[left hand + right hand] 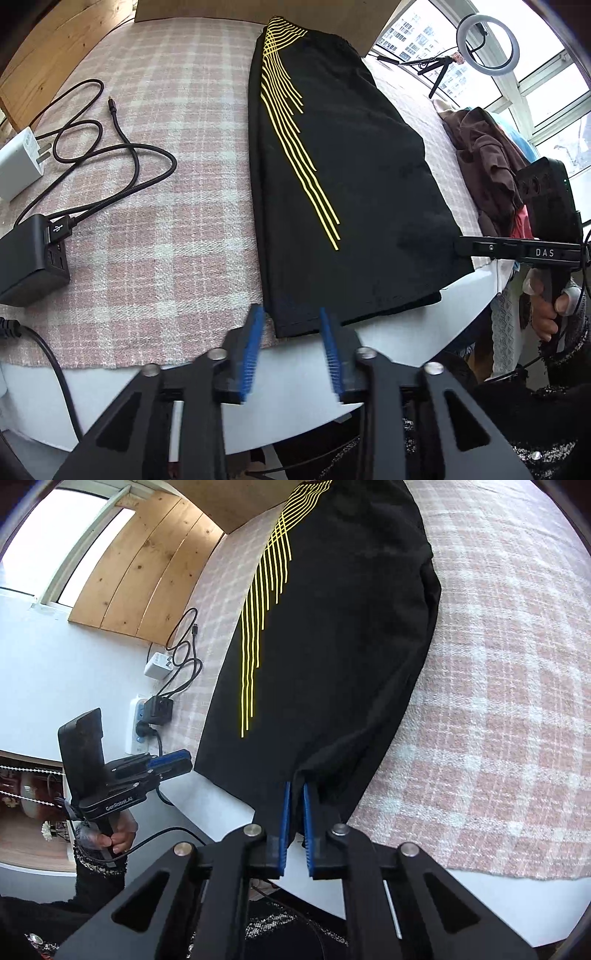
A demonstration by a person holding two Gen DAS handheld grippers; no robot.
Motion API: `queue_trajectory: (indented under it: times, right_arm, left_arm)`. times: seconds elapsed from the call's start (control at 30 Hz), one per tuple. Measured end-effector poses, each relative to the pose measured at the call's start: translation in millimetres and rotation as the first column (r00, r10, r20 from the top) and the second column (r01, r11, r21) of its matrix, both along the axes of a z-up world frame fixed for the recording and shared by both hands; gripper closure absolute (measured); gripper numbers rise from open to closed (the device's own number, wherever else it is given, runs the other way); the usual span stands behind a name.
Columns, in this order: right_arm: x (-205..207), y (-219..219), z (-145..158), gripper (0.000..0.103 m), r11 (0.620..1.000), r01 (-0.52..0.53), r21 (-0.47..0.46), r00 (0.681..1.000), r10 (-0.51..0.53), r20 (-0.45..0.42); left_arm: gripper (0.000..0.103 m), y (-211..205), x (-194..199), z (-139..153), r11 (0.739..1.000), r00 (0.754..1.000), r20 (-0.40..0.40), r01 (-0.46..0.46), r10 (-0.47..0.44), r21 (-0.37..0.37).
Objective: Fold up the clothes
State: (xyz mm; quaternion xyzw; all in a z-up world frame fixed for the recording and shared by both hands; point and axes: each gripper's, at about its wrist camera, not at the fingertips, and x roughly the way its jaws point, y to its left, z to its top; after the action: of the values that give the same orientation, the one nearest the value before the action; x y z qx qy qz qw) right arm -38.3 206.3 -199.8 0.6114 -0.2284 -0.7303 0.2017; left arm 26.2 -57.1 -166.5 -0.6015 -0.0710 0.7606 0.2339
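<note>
Garment: black fabric shorts with yellow stripes (343,177), lying flat and lengthwise on the pink plaid cloth (166,221) covering the white counter (295,398), hem at the near edge. Right tool (294,797): blue pads pinched narrow on the hem's right corner. Left tool (291,325): jaws apart, hem's left corner between them, pads not pressing. Left of garment: black cable (110,147), white charger (18,162), black adapter (29,258).
</note>
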Motion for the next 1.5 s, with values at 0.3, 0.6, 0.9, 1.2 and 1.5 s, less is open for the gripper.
queue_trajectory:
  times: [0.3, 0.6, 0.9, 1.2, 1.5]
  right_arm:
    - [6.6, 4.0, -24.9, 0.096, 1.0, -0.005, -0.003, 0.997, 0.006, 0.079]
    - [17.9, 20.1, -24.0, 0.095, 0.996, -0.008, 0.088, 0.996, 0.0, 0.088]
    - [-3.1, -8.6, -11.7, 0.094, 0.989, -0.057, 0.135, 0.997, 0.064, -0.049]
    - [-18.5, 40.5, 15.6, 0.069, 0.982, 0.02, 0.188, 0.996, -0.003, -0.086]
    - [-110.3, 90.6, 22.2, 0.049, 0.961, 0.15, 0.231, 0.969, -0.097, -0.227]
  left_arm:
    - [0.101, 9.3, -1.1, -5.5, 0.996, 0.999, -0.026, 0.025, -0.028, -0.085]
    - [0.085, 2.5, 8.2, 15.8, 0.996, 0.998, -0.055, 0.016, -0.021, -0.084]
    - [0.074, 14.7, -11.0, -12.1, 0.99, 0.998, -0.028, 0.053, -0.057, -0.128]
    - [0.069, 0.2, -63.3, 45.7, 0.996, 0.992, -0.13, -0.014, 0.003, -0.086]
    - [0.051, 57.8, -157.4, 33.0, 0.984, 0.986, -0.163, 0.005, -0.034, -0.177]
